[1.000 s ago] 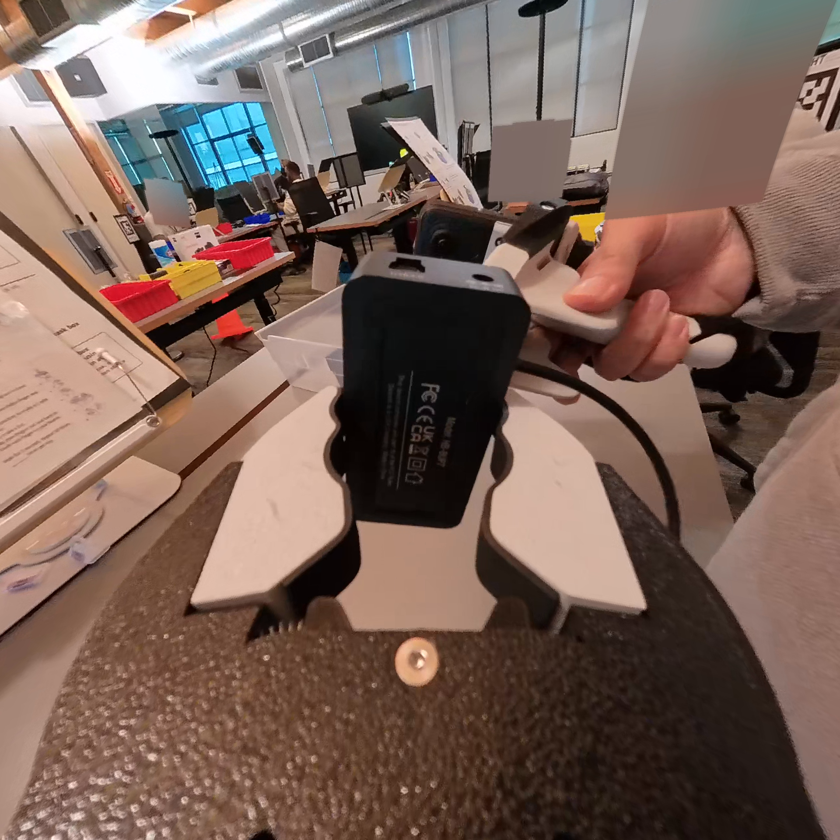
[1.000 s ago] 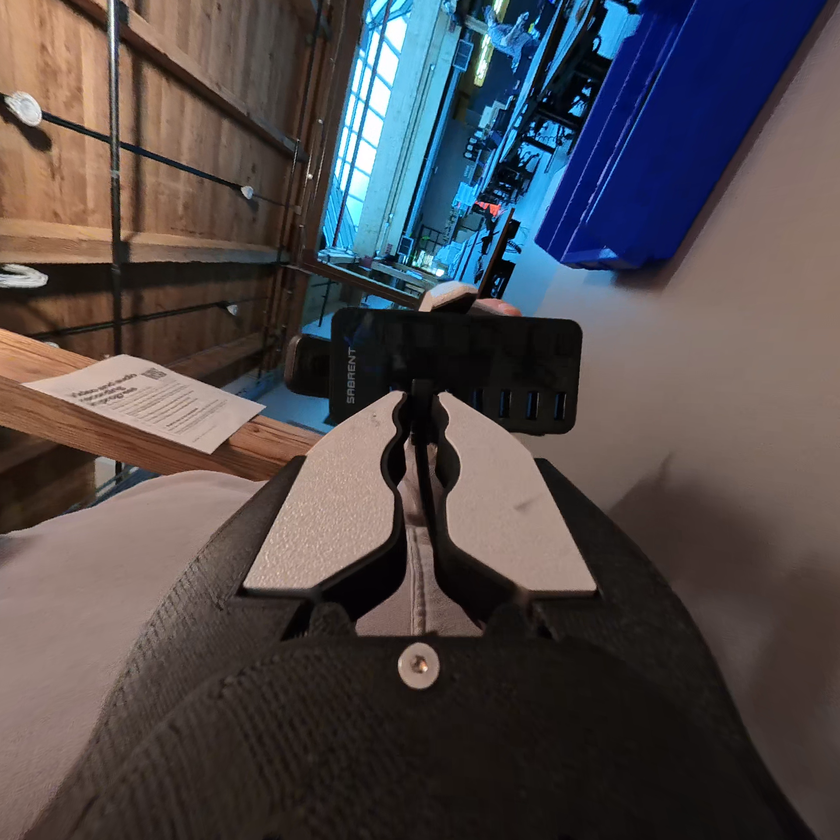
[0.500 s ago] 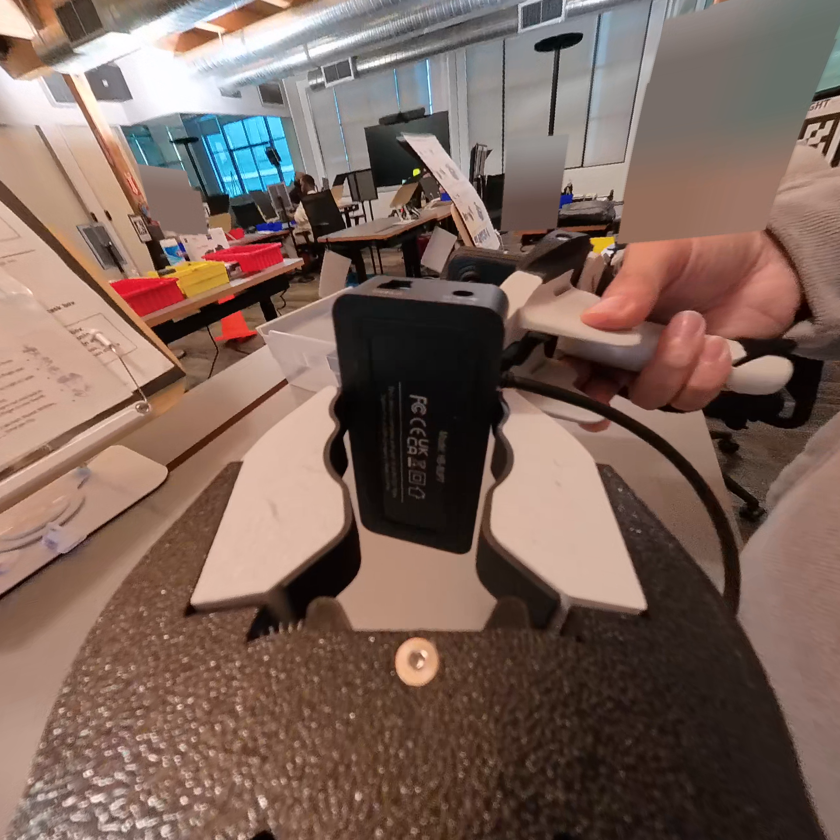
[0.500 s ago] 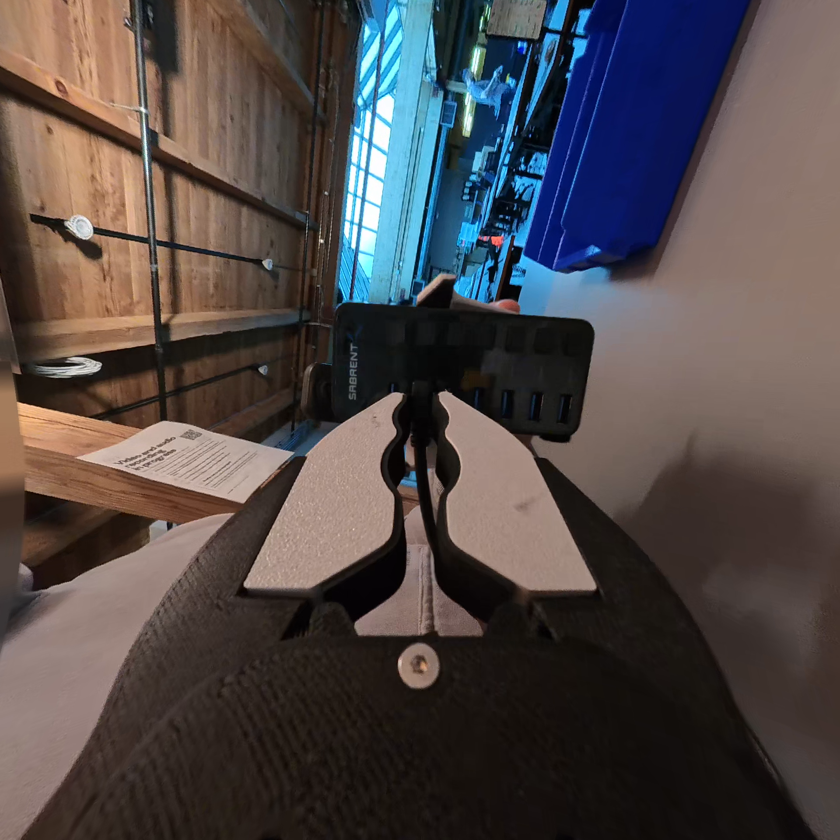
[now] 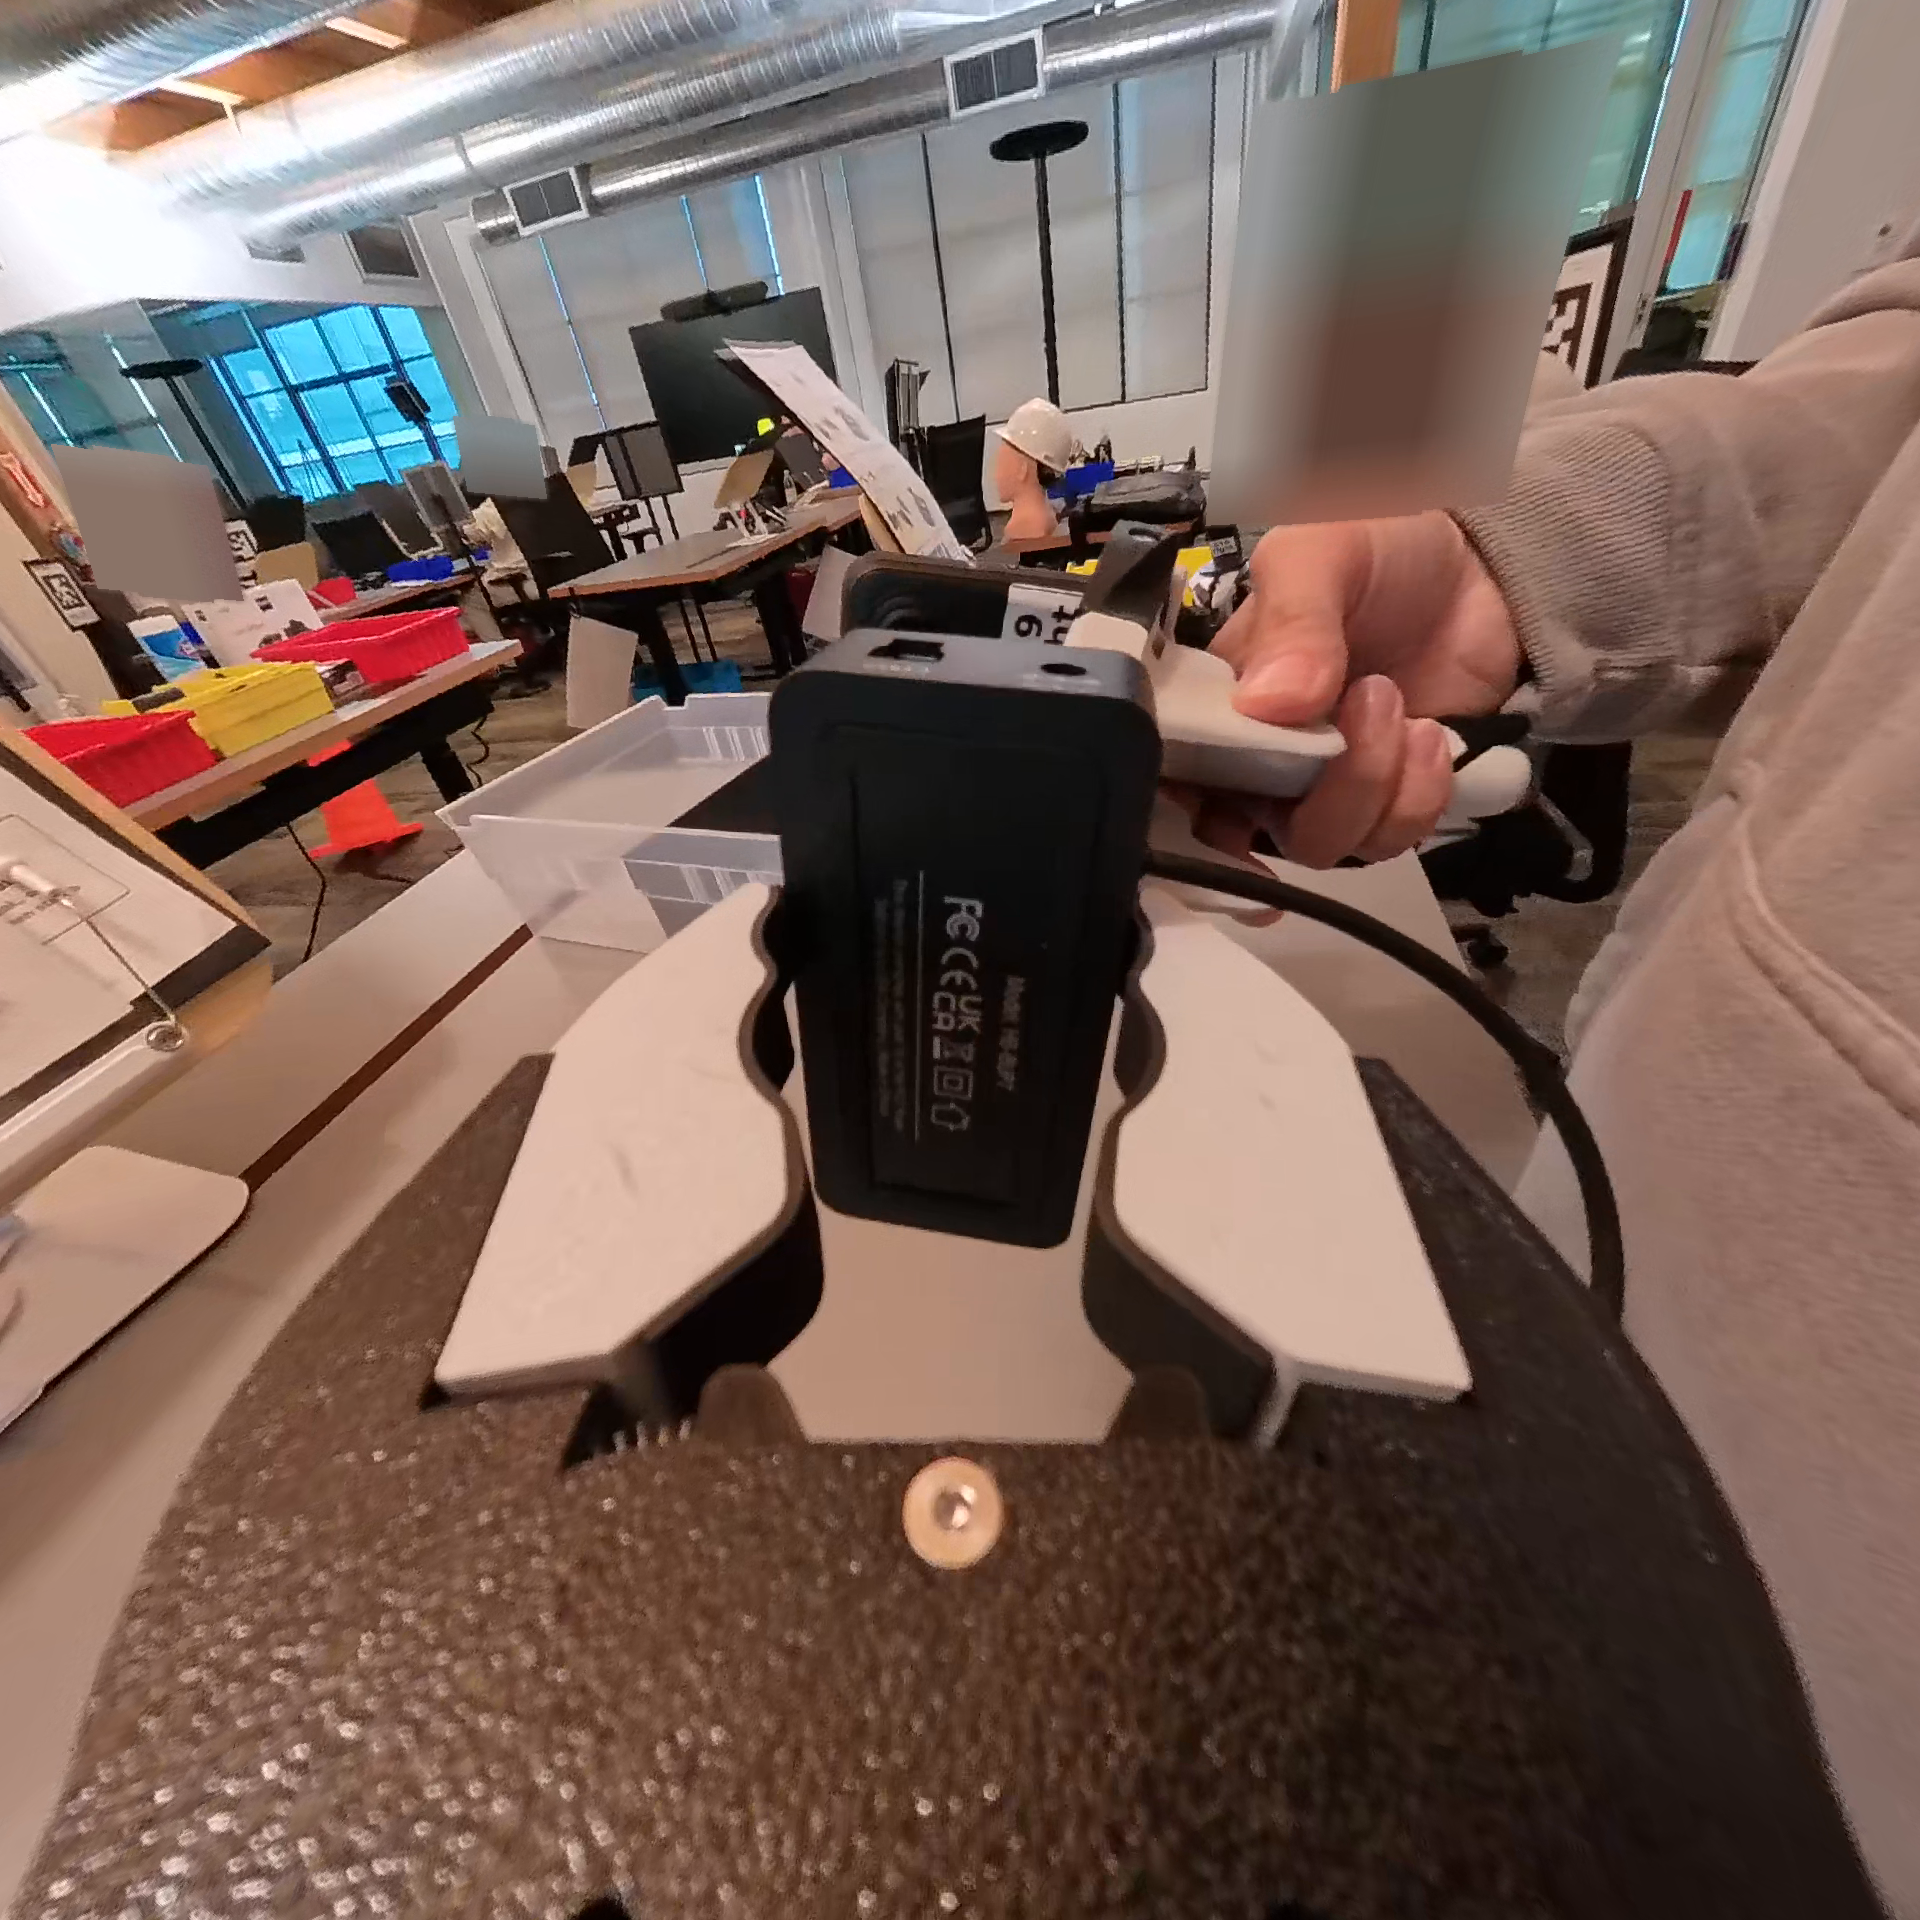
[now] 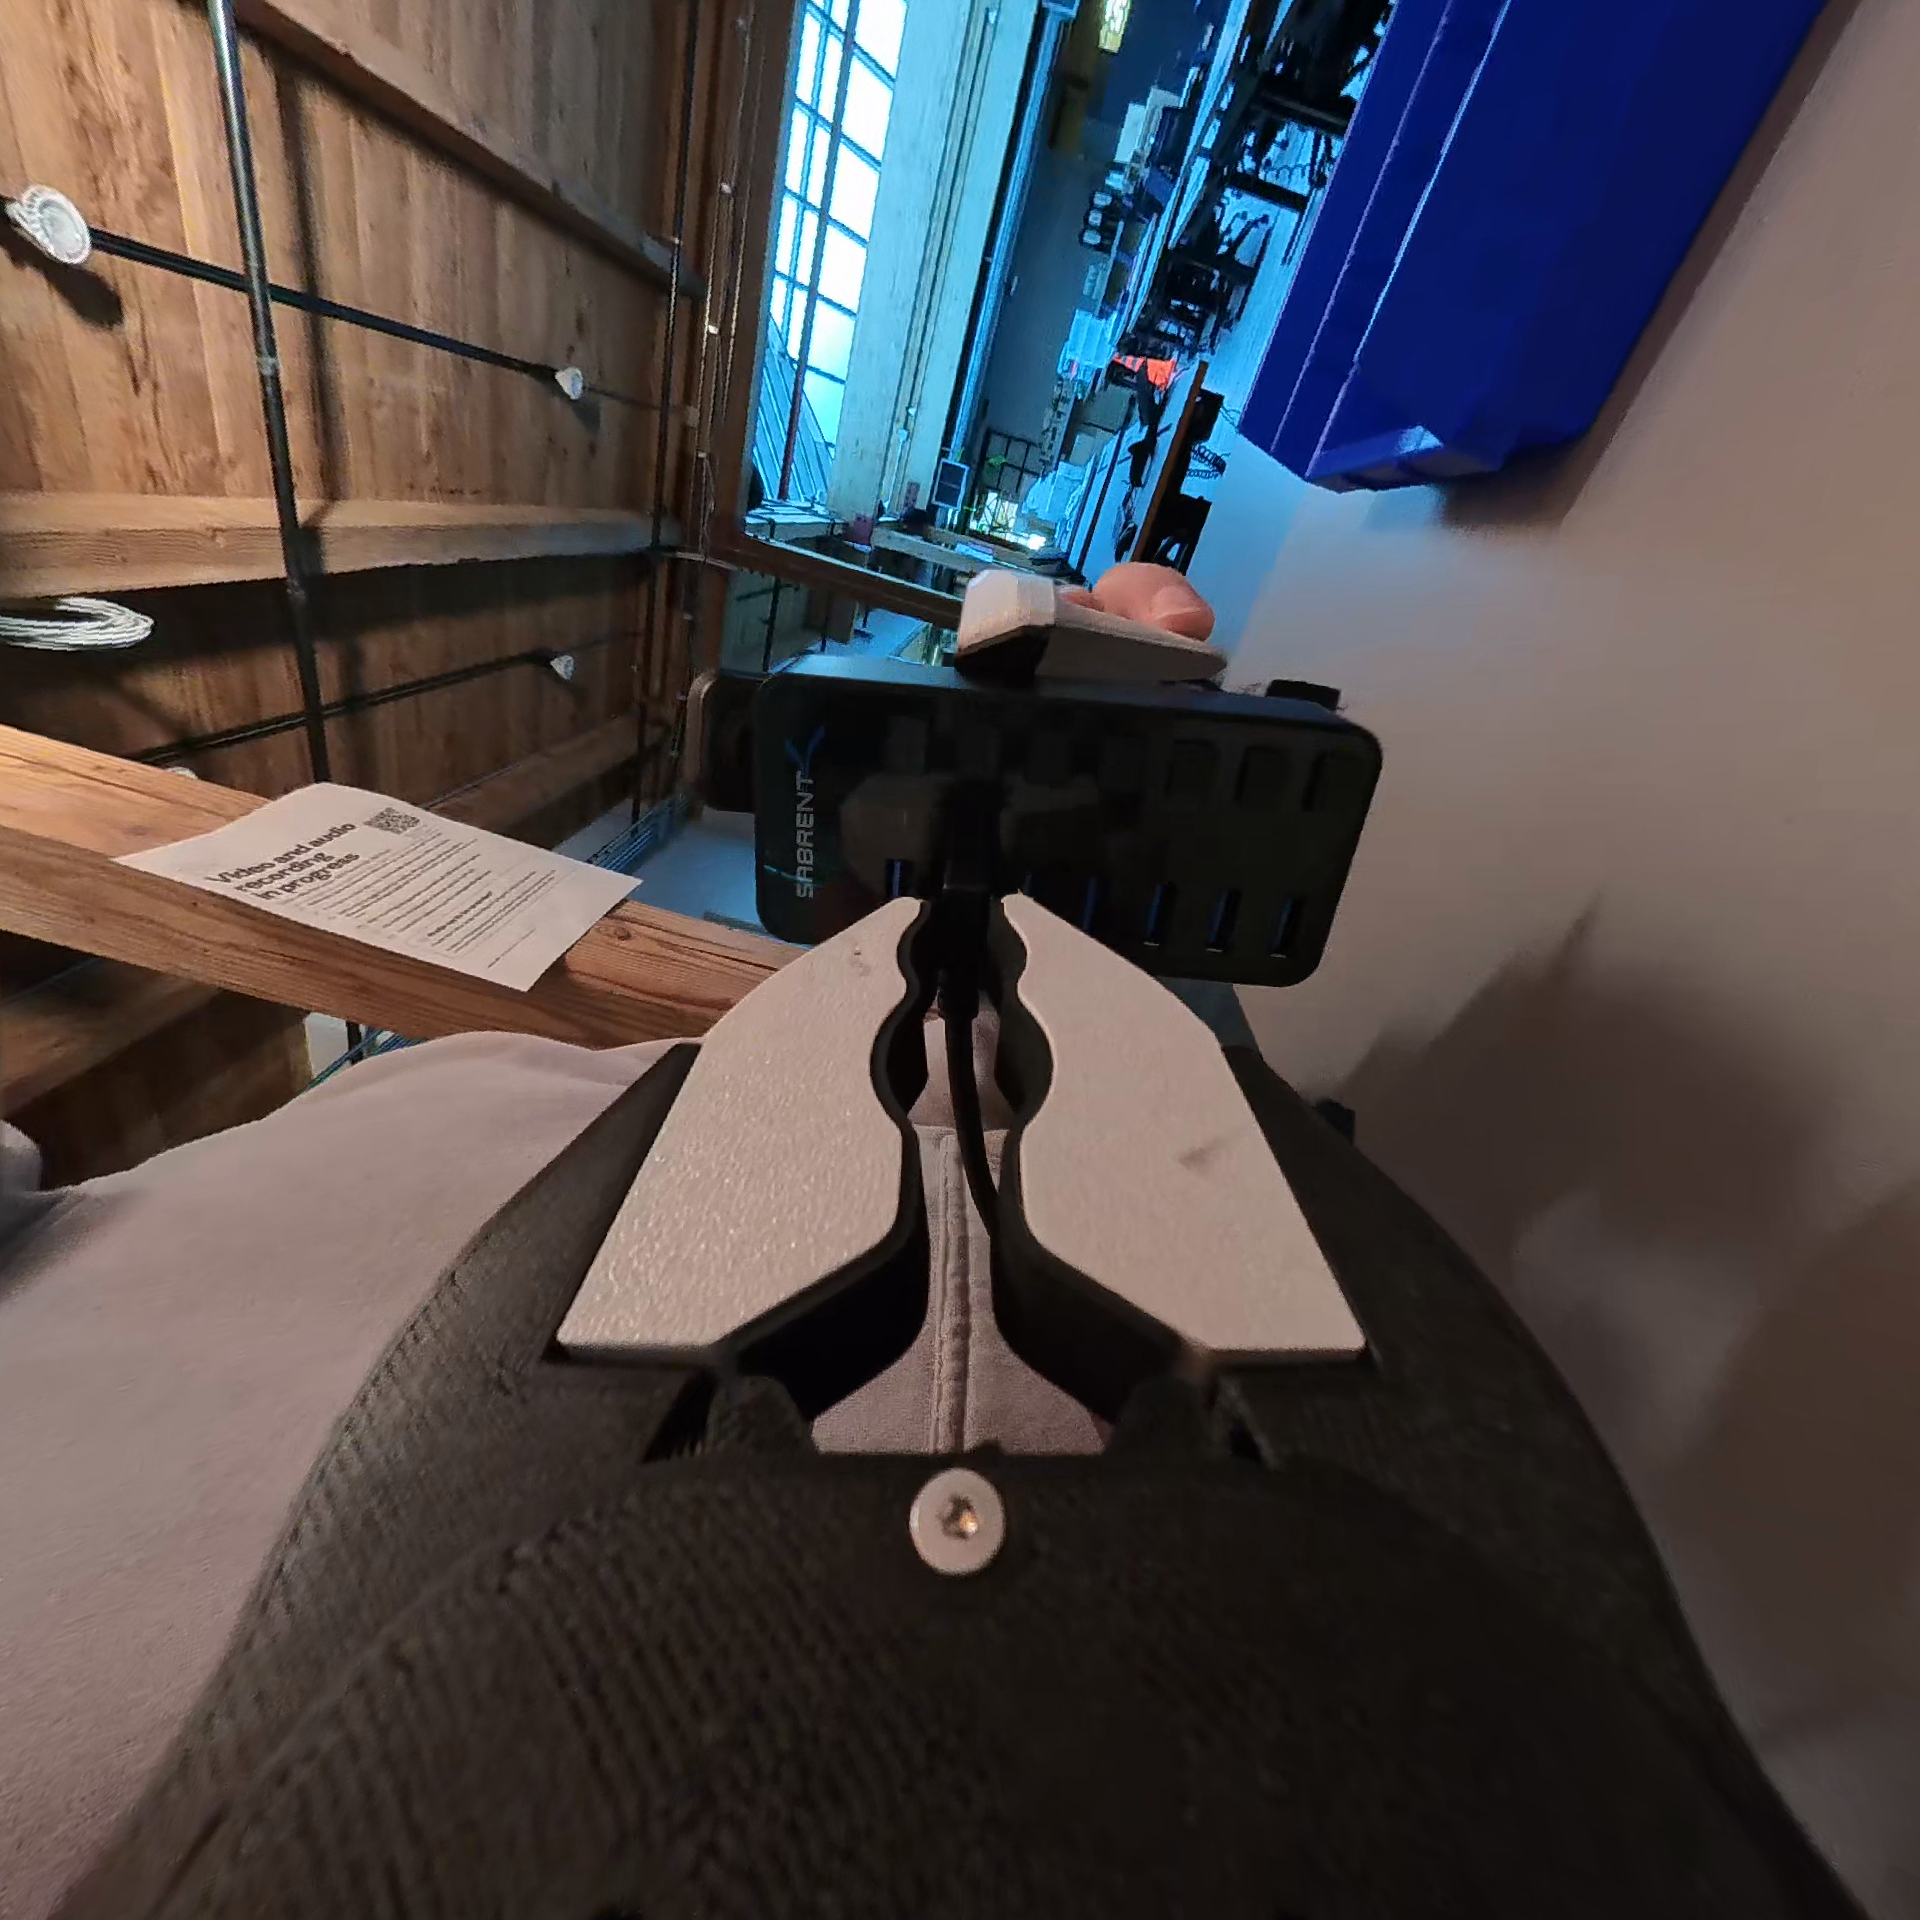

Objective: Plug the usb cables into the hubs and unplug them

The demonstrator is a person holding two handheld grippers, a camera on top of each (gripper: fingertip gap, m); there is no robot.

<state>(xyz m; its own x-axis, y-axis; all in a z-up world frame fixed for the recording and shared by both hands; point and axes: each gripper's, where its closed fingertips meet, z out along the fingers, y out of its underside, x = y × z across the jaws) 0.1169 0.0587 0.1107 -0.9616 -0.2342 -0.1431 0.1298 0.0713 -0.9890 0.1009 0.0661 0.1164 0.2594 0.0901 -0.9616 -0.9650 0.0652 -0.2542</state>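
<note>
My left gripper (image 5: 951, 935) is shut on a black USB hub (image 5: 961, 935) and holds it upright above the table, its underside facing the camera. My right gripper (image 6: 961, 920) is shut on the plug of a black USB cable (image 6: 966, 1070), right at the hub's port row (image 6: 1070, 821). Whether the plug is seated I cannot tell. In the left wrist view the right gripper (image 5: 1226, 717) and the hand holding it sit at the hub's right side, and the cable (image 5: 1455, 1018) loops down to the right.
A clear plastic bin (image 5: 623, 821) stands behind the hub on the table (image 5: 343, 1029). A document stand (image 5: 94, 966) is at the left. A blue bin (image 6: 1538, 239) lies on the table in the right wrist view. My grey sleeve (image 5: 1756, 935) fills the right side.
The hub has tilted and shifted slightly in view. The right gripper with the cable plug has stayed at the hub's port side, drawing a little closer. Both grips are unchanged.
</note>
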